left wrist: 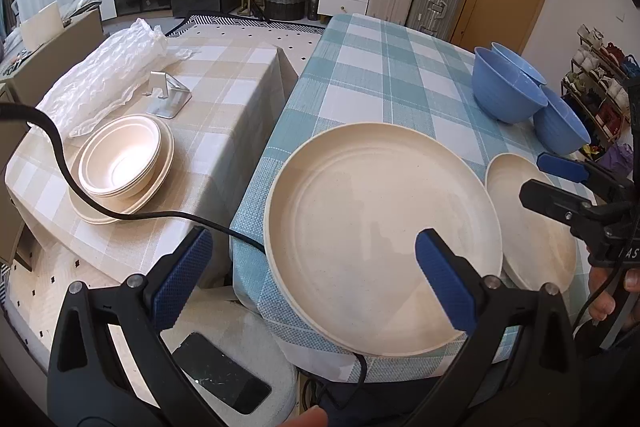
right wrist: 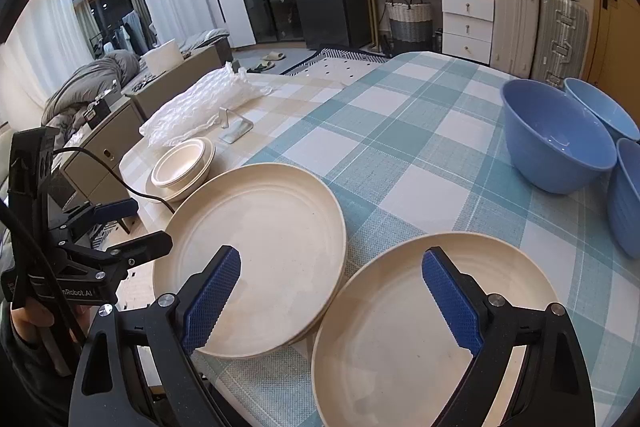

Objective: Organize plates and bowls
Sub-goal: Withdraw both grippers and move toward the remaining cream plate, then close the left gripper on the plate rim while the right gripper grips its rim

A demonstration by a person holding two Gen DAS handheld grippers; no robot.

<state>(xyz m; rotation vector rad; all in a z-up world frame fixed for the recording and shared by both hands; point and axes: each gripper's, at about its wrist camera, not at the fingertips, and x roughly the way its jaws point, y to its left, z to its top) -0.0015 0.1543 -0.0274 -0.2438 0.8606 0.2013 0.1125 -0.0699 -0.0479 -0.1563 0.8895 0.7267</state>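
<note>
We hold both claws wide and empty: the left claw (left wrist: 314, 277) above the large cream plate (left wrist: 380, 223) at the teal desk's (left wrist: 384, 67) near-left edge, the right claw (right wrist: 332, 301) over the second plate (right wrist: 400, 339) beside it. Three blue bowls (right wrist: 556, 147) wait far right. We judge it best to pinch one rim squarely, lift level, and avoid dragging the cloth.

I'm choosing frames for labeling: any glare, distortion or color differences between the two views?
Left wrist: strong fisheye bending at the edges, neutral daylight, soft sheen on the large cream plate. Right wrist: same distortion, cooler blue cast, small highlight inside the nearest blue bowl; both sharp.
</note>
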